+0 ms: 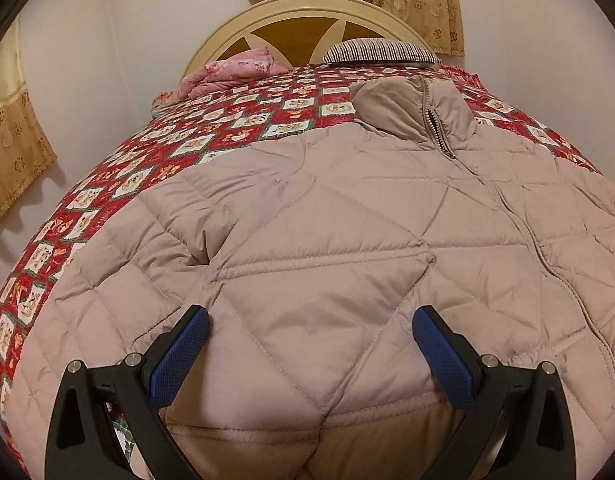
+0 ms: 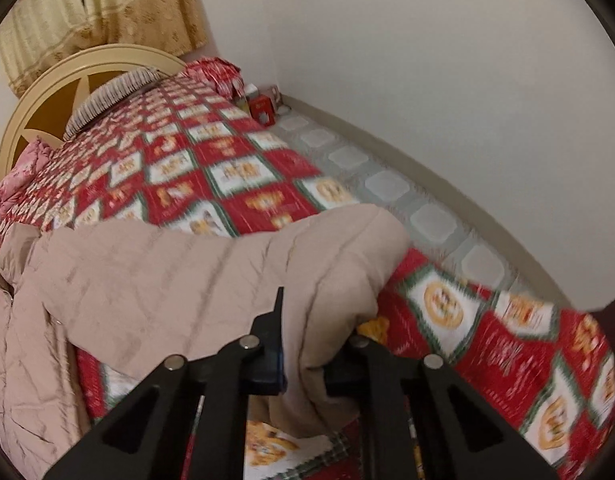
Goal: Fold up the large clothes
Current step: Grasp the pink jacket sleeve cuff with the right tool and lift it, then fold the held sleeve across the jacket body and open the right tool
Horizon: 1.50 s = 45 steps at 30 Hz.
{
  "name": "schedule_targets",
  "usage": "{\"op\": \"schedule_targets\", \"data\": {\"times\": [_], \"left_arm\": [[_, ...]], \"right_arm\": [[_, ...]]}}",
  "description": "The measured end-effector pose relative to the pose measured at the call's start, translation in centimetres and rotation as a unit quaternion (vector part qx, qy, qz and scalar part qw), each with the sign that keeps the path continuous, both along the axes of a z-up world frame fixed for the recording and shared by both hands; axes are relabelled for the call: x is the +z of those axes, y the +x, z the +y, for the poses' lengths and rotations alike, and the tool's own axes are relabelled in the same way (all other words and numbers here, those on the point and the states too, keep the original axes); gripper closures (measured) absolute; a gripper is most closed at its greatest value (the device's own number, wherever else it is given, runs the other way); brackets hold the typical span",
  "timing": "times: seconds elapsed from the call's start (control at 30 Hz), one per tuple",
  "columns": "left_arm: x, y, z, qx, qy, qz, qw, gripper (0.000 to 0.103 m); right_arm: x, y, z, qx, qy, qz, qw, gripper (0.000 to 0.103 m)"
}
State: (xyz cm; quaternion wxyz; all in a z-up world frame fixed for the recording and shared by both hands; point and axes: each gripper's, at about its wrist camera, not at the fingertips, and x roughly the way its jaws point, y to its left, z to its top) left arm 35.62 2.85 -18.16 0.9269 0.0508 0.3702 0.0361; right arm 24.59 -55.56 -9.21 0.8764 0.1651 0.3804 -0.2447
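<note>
A large beige quilted jacket (image 1: 327, 216) lies spread front-up on a bed, its zip and collar (image 1: 423, 108) toward the headboard. My left gripper (image 1: 310, 332) hovers open just above the jacket's lower front, blue pads wide apart and empty. In the right wrist view my right gripper (image 2: 307, 364) is shut on the end of the jacket's sleeve (image 2: 331, 272), which is lifted off the bedspread; the rest of the jacket (image 2: 35, 320) lies to the left. The right view is blurred by motion.
The bed has a red patchwork bedspread (image 1: 211, 128) and a cream round headboard (image 1: 307, 12). A pink folded blanket (image 1: 235, 72) and a striped pillow (image 1: 379, 50) lie at the head. A tiled floor strip (image 2: 387, 184) and white wall run along the bed's right side.
</note>
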Motion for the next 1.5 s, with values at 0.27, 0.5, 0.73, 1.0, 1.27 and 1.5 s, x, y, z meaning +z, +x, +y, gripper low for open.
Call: {"op": "schedule_targets", "data": {"times": [0.27, 0.5, 0.73, 1.0, 1.27, 1.5], "left_arm": [[-0.1, 0.1, 0.0, 0.000, -0.004, 0.001, 1.0000, 0.001], [-0.2, 0.0, 0.2, 0.001, -0.007, 0.001, 1.0000, 0.001], [-0.2, 0.0, 0.5, 0.001, -0.017, 0.002, 0.9999, 0.001], [-0.2, -0.1, 0.9, 0.005, -0.027, 0.001, 0.9996, 0.001], [-0.2, -0.2, 0.9, 0.009, -0.026, 0.001, 0.9996, 0.001], [1.4, -1.4, 2.7, 0.013, -0.016, 0.004, 0.9998, 0.001]], "right_arm": [[8.8, 4.0, 6.6, 0.078, -0.078, -0.054, 0.992, 0.089], [13.7, 6.3, 15.9, 0.176, -0.137, -0.094, 0.970, 0.089], [15.0, 7.8, 25.6, 0.281, -0.165, -0.115, 0.938, 0.089], [12.1, 9.8, 35.1, 0.388, -0.140, -0.102, 0.905, 0.089], [2.5, 13.2, 43.5, 0.438, -0.073, -0.060, 0.894, 0.089], [-3.4, 14.4, 44.5, 0.478, 0.048, -0.033, 0.876, 0.038]]}}
